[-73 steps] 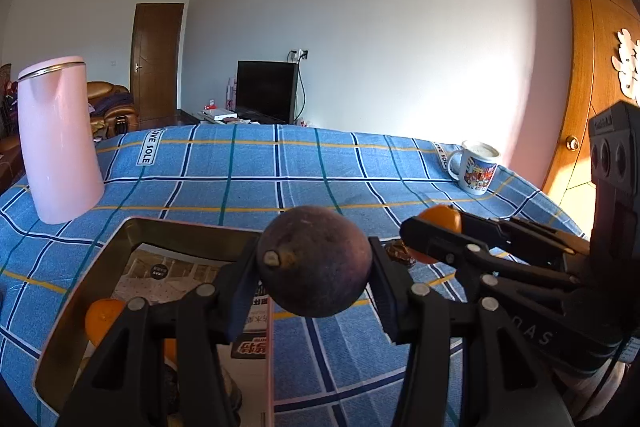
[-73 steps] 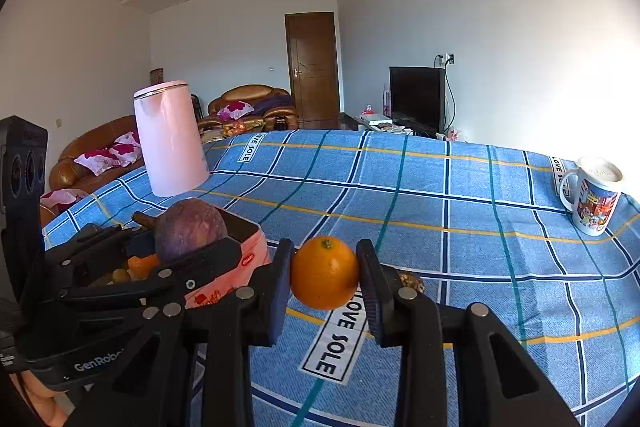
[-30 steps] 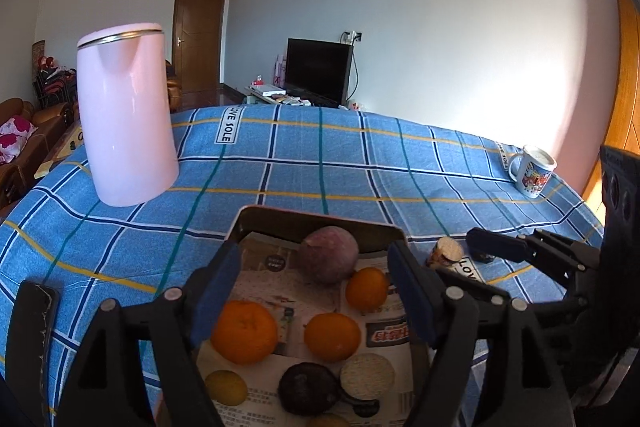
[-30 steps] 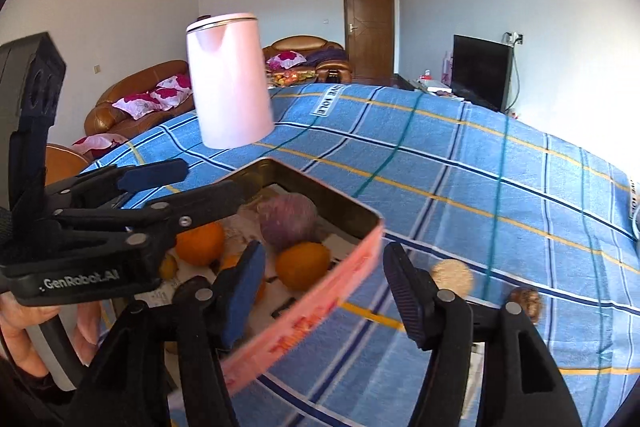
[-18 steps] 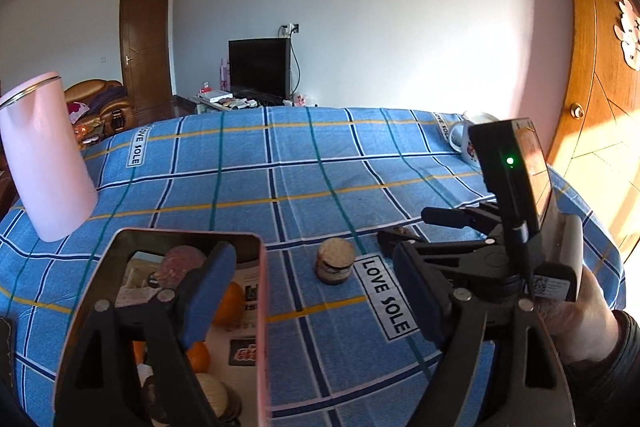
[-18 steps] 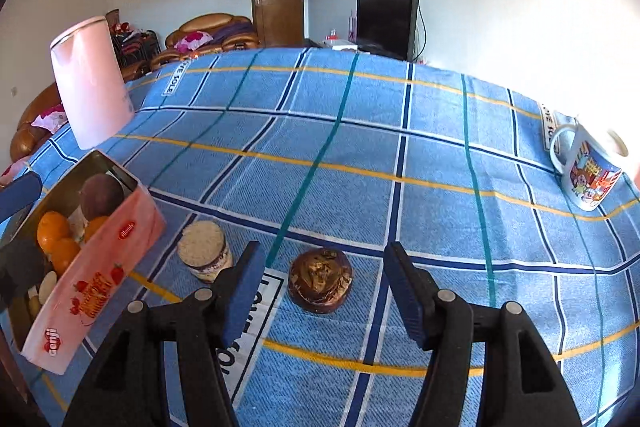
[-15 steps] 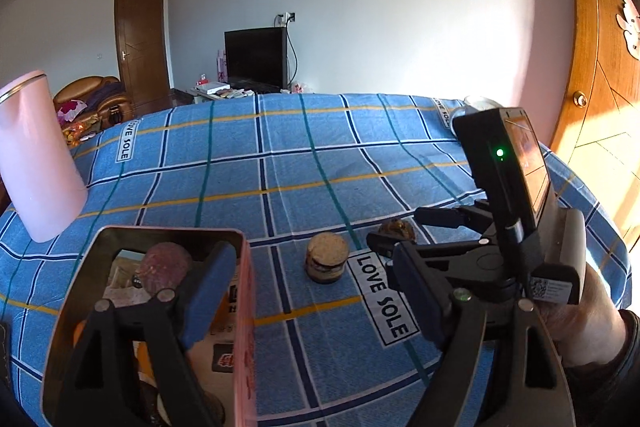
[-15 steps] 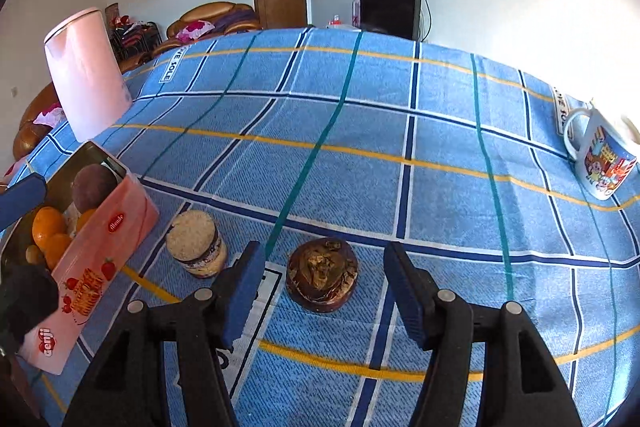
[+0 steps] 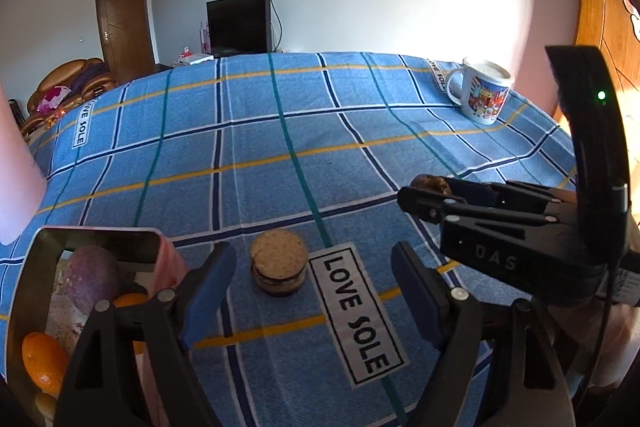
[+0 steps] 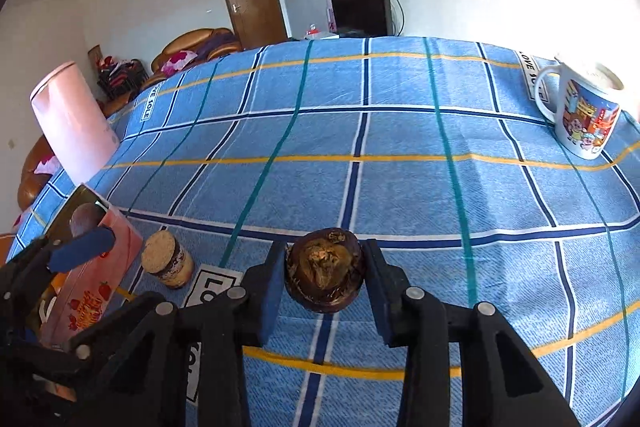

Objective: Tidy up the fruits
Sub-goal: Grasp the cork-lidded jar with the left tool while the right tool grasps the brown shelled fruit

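Note:
A dark brown halved fruit (image 10: 325, 275) lies on the blue checked cloth between the fingers of my right gripper (image 10: 324, 279); the jaws stand close on both sides, contact unclear. In the left wrist view that fruit (image 9: 430, 183) peeks out behind the right gripper's fingers. A round cut fruit with a pale top (image 9: 279, 268) sits on the cloth between the open, empty jaws of my left gripper (image 9: 310, 291), a little ahead of them; it also shows in the right wrist view (image 10: 166, 261). A pink tin (image 9: 24, 267) at the left holds a purple fruit (image 9: 90, 277) and oranges (image 9: 42, 361).
A printed mug (image 10: 586, 111) stands at the far right of the cloth. A tall pink jug (image 10: 72, 123) stands at the far left. The pink tin (image 10: 94, 283) is close beside the left gripper. The cloth's near edge lies just under both grippers.
Both grippers let go of their fruits into the tin and swung right. The right gripper has closed in around the brown fruit; the left gripper has come nearer the pale-topped fruit.

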`<action>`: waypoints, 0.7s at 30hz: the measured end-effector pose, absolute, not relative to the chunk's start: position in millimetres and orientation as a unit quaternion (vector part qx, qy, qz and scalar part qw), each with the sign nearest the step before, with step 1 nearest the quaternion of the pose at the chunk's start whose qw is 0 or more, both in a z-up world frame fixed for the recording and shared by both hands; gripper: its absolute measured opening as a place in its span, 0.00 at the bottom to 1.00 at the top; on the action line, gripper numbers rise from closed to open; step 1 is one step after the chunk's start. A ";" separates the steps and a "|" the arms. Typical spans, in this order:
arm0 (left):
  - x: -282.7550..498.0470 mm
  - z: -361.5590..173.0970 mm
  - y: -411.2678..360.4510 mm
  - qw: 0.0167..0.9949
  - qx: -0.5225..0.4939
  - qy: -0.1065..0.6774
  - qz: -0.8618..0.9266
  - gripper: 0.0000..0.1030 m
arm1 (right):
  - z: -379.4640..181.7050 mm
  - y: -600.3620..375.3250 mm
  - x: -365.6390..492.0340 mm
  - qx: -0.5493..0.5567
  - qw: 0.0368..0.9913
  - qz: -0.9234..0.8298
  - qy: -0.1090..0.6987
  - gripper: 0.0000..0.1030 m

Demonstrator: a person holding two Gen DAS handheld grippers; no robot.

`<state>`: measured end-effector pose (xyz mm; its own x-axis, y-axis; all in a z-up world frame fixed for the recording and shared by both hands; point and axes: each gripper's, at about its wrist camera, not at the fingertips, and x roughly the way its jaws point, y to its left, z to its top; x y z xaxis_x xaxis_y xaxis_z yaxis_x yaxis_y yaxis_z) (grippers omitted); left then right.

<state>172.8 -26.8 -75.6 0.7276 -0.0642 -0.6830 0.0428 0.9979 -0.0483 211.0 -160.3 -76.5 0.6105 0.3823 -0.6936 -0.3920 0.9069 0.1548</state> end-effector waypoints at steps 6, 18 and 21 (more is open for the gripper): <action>181.1 -82.2 -11.8 0.926 -0.013 0.378 -0.010 0.75 | -74.0 -166.0 210.7 0.007 0.900 0.221 0.376 0.39; 204.8 -92.6 -31.1 0.912 0.051 0.406 0.001 0.53 | -75.2 -160.1 208.2 -0.010 0.903 0.213 0.374 0.39; 203.9 -93.5 -37.3 0.911 0.066 0.407 -0.005 0.53 | -75.1 -160.0 207.7 -0.012 0.904 0.211 0.373 0.39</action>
